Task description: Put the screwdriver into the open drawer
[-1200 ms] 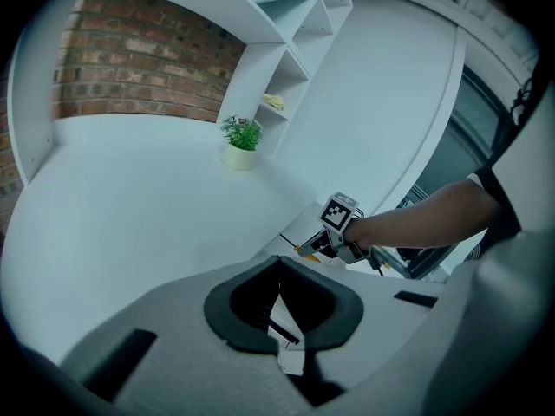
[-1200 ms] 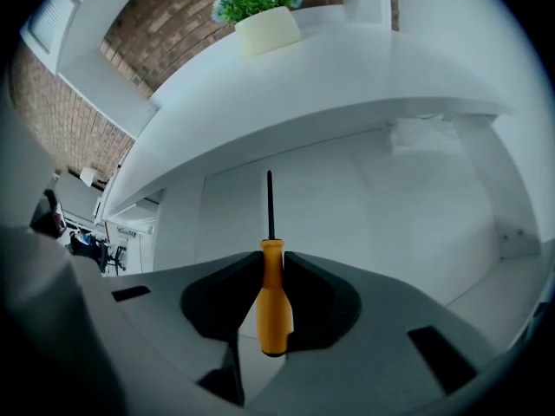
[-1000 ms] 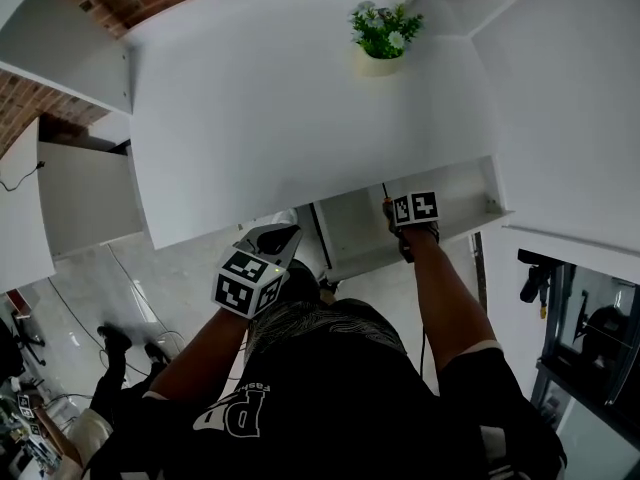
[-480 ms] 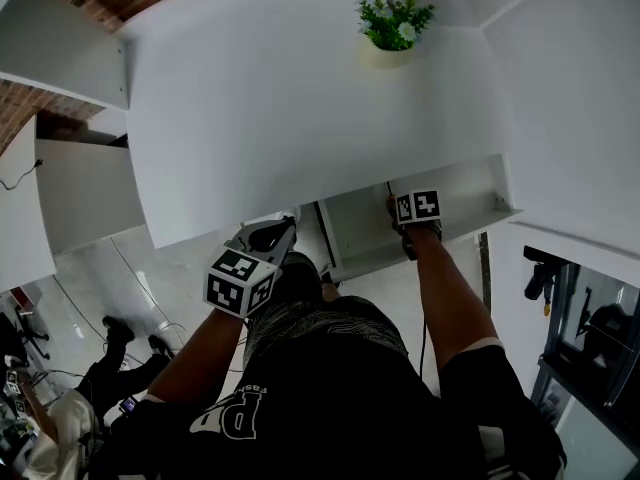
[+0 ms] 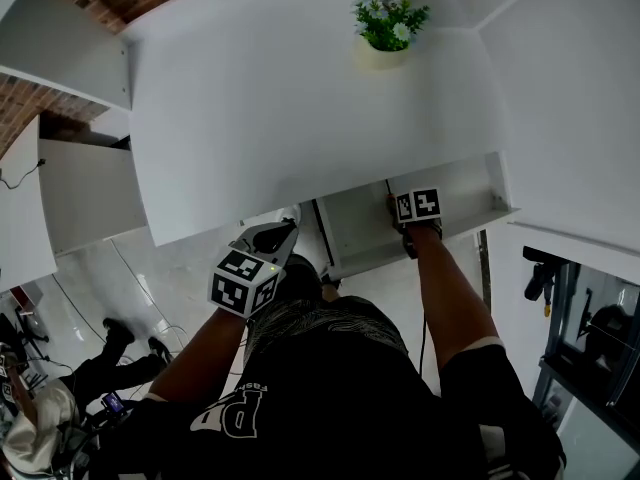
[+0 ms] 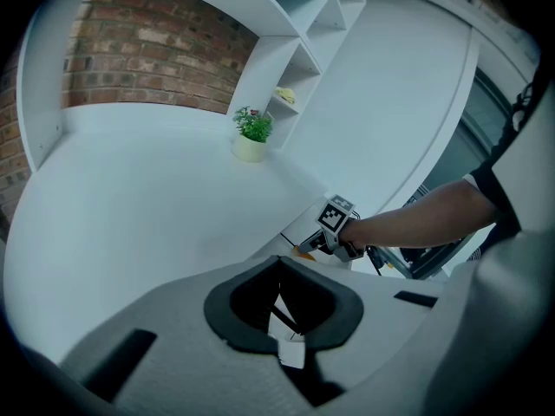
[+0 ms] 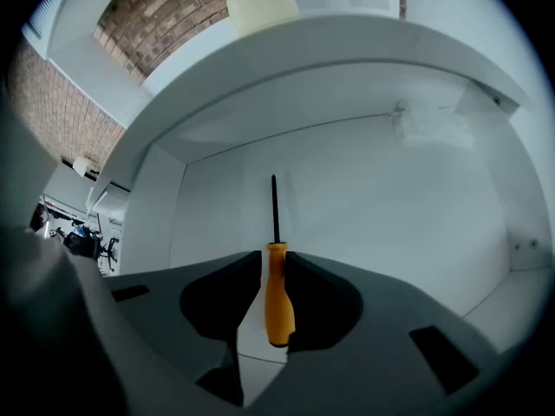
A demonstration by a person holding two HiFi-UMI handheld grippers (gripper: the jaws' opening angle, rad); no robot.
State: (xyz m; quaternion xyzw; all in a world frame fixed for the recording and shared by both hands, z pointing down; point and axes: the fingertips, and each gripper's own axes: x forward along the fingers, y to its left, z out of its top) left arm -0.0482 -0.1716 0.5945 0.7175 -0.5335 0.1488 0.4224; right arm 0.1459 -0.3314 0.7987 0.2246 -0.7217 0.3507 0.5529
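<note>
Squarely between the jaws of the right gripper (image 7: 273, 258) sits the screwdriver (image 7: 278, 297), its handle pinched from both sides by the dark pads, which are closed tight against it. The handle is plain orange and rounded at the butt, which pokes out just below the pads; a thin black shaft runs from it toward 12 o'clock. Behind the tool is the white inside of the open drawer (image 7: 416, 198), so the screwdriver is held over the drawer (whether the tip touches the bottom cannot be told). The left gripper (image 6: 279, 263) hangs at about 8 o'clock from the right one in the head view, jaws together with nothing between them. A potted plant (image 5: 385, 30) stands on the white top (image 5: 300, 98) above the drawer.
</note>
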